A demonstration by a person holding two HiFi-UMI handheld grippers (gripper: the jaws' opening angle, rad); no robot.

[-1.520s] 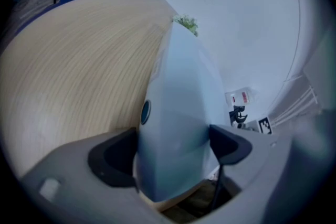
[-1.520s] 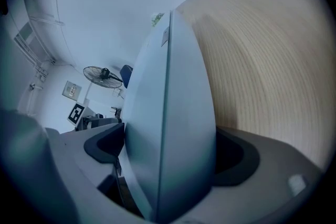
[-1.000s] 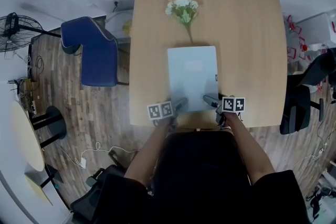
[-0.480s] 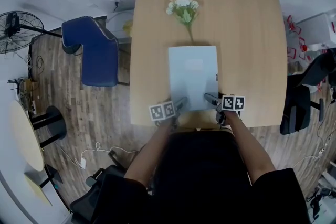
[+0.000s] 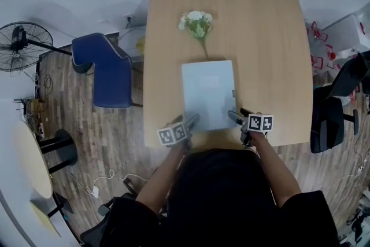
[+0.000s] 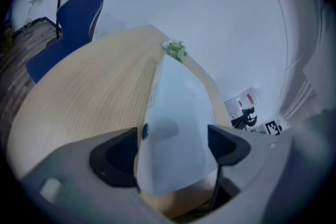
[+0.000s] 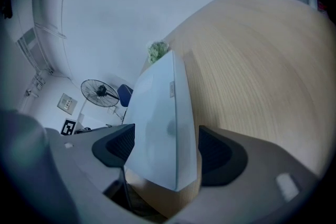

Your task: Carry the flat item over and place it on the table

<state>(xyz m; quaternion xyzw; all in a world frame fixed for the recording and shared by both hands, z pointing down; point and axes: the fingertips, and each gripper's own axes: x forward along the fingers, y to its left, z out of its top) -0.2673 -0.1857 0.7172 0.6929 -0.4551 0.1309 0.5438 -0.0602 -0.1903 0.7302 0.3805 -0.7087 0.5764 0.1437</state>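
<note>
A flat pale-blue slab (image 5: 208,92) lies on the near half of the wooden table (image 5: 266,37). My left gripper (image 5: 193,120) is at its near left corner and my right gripper (image 5: 236,115) at its near right corner. In the left gripper view the slab (image 6: 178,113) fills the gap between the dark pads of the left gripper (image 6: 176,152), its near end raised a little off the wood. In the right gripper view the jaws of the right gripper (image 7: 165,152) are closing on the slab (image 7: 157,123), with a pad against each face.
A sprig of white flowers (image 5: 195,21) lies on the table just beyond the slab. A blue chair (image 5: 107,69) stands at the table's left side and a black office chair (image 5: 332,118) at its right. A floor fan (image 5: 20,46) and a small round table (image 5: 29,159) are far left.
The whole head view has slid down a little. Both grippers stay at the slab's near corners, the left one slightly lower and further left. The slab keeps its place on the table.
</note>
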